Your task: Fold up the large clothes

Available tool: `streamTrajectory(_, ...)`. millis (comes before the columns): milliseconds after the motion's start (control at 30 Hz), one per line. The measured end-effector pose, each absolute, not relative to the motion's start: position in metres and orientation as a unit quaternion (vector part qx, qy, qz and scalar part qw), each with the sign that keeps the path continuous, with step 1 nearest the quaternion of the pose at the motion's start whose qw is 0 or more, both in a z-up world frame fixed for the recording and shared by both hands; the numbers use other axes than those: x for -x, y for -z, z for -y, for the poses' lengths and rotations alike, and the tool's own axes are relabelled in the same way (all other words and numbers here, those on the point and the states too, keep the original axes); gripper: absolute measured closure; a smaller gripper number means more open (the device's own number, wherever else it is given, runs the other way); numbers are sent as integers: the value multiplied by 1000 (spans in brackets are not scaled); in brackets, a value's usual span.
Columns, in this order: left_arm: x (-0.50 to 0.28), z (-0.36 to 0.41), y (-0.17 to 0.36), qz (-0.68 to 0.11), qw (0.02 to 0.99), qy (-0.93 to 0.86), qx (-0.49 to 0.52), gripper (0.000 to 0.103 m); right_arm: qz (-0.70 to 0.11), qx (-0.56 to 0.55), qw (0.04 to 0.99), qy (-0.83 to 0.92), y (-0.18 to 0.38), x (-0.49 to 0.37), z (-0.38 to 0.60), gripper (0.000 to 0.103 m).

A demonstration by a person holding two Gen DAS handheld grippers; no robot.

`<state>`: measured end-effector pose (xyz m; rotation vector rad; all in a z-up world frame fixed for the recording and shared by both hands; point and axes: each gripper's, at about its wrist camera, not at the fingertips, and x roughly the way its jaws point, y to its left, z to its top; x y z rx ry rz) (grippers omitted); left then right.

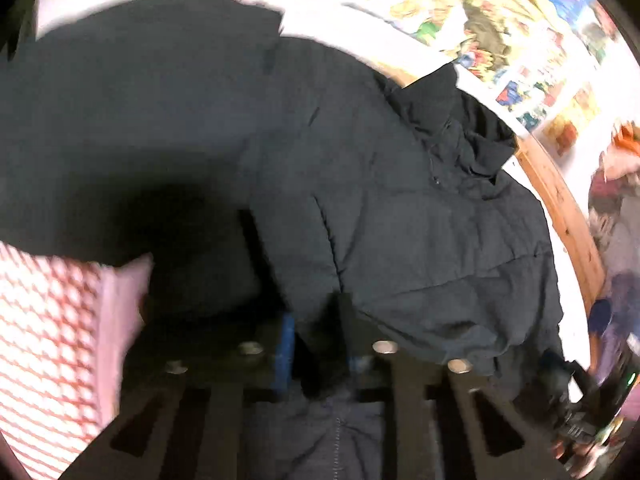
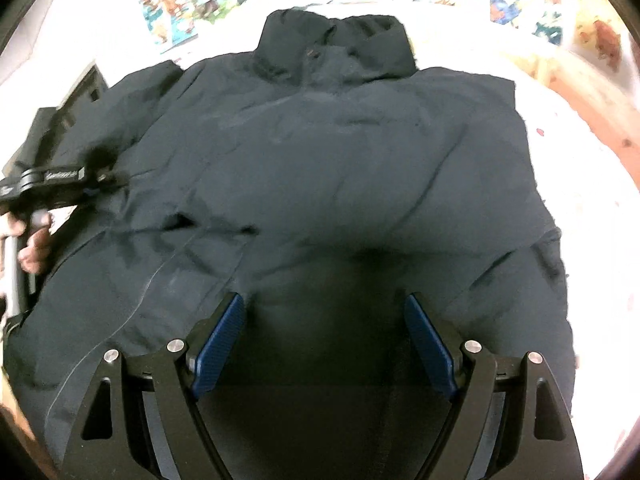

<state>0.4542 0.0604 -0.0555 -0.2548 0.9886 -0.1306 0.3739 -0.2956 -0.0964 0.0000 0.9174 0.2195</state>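
Left tongs [image 1: 320, 344] clamped on a fold of the dark jacket [image 1: 400, 220]. Right tongs [image 2: 324, 340] spread wide above the jacket, gripping nothing. Spread flat on a white bed [image 2: 592, 240].

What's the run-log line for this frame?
stage: folding dark jacket | left tongs: shut on jacket fabric | right tongs: open, above jacket, nothing held | surface: white bed sheet

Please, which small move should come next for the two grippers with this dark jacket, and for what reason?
Probably the left gripper should carry its pinched fold of the dark jacket across the body toward the middle. Its fingers are closed on cloth, and that side looks lifted and bunched. The right gripper is open above the lower part, holding nothing, so it could then press the fold flat.
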Motion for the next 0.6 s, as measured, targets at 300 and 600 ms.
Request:
streamTrajectory(300, -453, -41, -3, -374, 927, 21, -25, 91, -373, 8, 927, -30, 68, -417, 308, 25)
streamTrajectory(600, -485, -39, 48, -441, 894, -6, -77, 91, -395, 41, 911, -112, 85, -480, 252, 25)
